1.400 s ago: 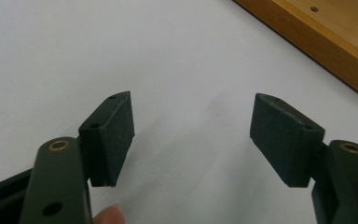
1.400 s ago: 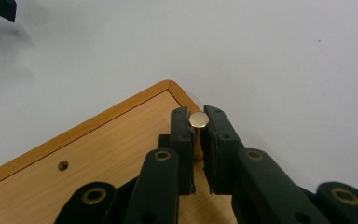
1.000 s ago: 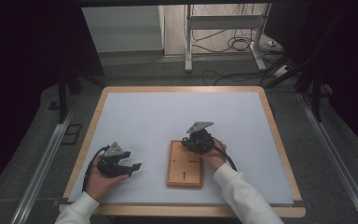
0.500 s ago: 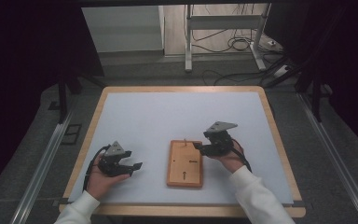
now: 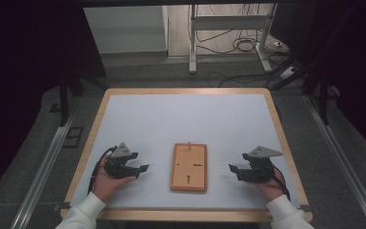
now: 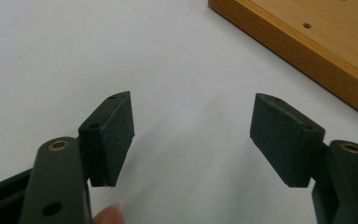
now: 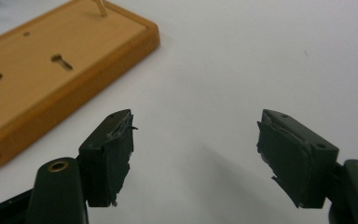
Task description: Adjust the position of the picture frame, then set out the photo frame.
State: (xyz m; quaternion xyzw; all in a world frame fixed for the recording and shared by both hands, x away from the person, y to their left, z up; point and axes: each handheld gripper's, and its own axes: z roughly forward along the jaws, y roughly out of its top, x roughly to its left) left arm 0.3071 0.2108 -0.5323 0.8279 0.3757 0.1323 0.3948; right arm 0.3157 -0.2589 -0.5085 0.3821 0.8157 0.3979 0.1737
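The wooden board (image 5: 189, 166) lies flat near the front middle of the white surface (image 5: 186, 119), between the two hands and touched by neither. A second ago the right gripper (image 5: 235, 168) sat at the board's right edge; half a second ago it was already lifting off to the right. Now it rests well clear of the board near the right rim of the surface, jaws pointing back toward the board. The left gripper (image 5: 143, 168) has not moved across the three high views and lies just left of the board.

Both grippers stand wide with nothing between the pads. In the left gripper view the board's edge (image 6: 307, 46) crosses the top right corner beyond the gaping jaws. In the right gripper view the board (image 7: 51, 70) lies at upper left, showing two keyhole-like slots and a thin peg (image 7: 100, 7) at its far end, though the peg is too small to name with certainty.

The board sits square and released, so the right hand's withdrawal probably marks the placing as finished, with both hands parked at rest on either side.
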